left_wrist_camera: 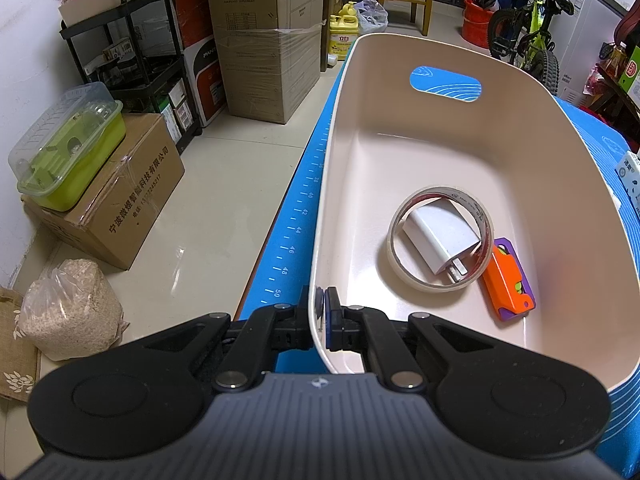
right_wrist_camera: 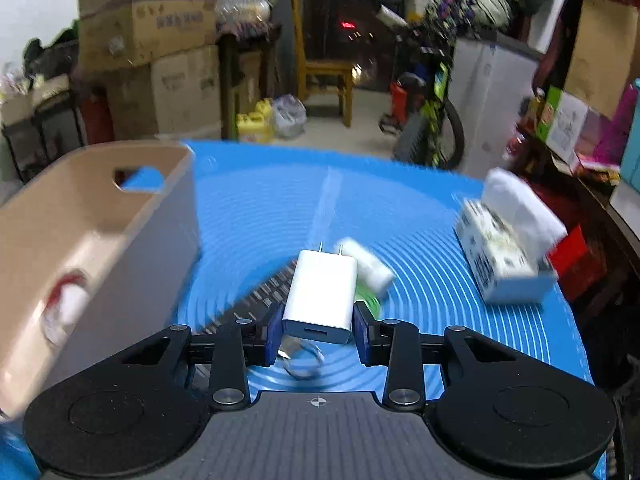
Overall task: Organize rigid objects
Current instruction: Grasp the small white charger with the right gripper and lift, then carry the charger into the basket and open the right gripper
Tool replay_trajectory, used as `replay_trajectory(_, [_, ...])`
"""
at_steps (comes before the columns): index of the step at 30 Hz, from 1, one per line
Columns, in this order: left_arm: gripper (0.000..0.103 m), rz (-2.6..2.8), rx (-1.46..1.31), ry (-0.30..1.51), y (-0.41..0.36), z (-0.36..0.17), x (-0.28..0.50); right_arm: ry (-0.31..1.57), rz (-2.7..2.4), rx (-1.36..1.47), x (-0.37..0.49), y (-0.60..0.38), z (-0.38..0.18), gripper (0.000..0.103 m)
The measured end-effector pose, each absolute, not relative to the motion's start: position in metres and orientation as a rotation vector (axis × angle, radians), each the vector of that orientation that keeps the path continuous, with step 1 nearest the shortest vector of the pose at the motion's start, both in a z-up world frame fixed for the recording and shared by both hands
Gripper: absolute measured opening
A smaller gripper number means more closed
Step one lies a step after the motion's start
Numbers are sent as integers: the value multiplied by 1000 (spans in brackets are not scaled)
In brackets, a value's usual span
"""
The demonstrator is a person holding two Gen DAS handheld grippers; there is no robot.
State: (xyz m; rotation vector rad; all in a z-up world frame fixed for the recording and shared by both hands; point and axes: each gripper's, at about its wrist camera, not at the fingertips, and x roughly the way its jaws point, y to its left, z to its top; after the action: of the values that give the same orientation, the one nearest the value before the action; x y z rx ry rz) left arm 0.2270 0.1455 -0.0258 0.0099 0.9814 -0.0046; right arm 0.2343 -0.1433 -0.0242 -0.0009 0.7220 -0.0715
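Observation:
My left gripper (left_wrist_camera: 320,316) is shut on the near left rim of a cream plastic bin (left_wrist_camera: 460,152) that stands on the blue mat (left_wrist_camera: 296,216). In the bin lie a tape roll (left_wrist_camera: 400,264) ringing a white charger (left_wrist_camera: 440,240), and an orange and purple toy (left_wrist_camera: 510,284). My right gripper (right_wrist_camera: 318,330) is shut on a second white charger (right_wrist_camera: 322,292), prongs pointing away, held above the blue mat (right_wrist_camera: 280,208). The bin (right_wrist_camera: 80,232) is to its left. Below the charger lie a dark keyboard-like object (right_wrist_camera: 256,300), a white and green item (right_wrist_camera: 370,272) and a cable (right_wrist_camera: 304,364).
A tissue box (right_wrist_camera: 504,256) stands on the mat at the right; it also shows at the right edge of the left wrist view (left_wrist_camera: 632,180). Cardboard boxes (left_wrist_camera: 132,192), a black shelf (left_wrist_camera: 132,60), a bag of grain (left_wrist_camera: 72,312) and a bicycle (left_wrist_camera: 528,36) stand on the floor around the table.

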Motion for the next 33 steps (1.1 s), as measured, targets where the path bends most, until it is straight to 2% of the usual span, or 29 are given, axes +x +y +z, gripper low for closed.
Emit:
replay_trajectory(13, [6,-3,13,981,144,-27,227,623,168,-68,264,-53,26,43])
replay_trajectory(22, [6,-5,12,980,142,-28,226,775,311,-217,301,23,6,43])
replay_trajectory(33, [6,-5,10,981,141,-28,227,951,379,-279,321,54,-32,43])
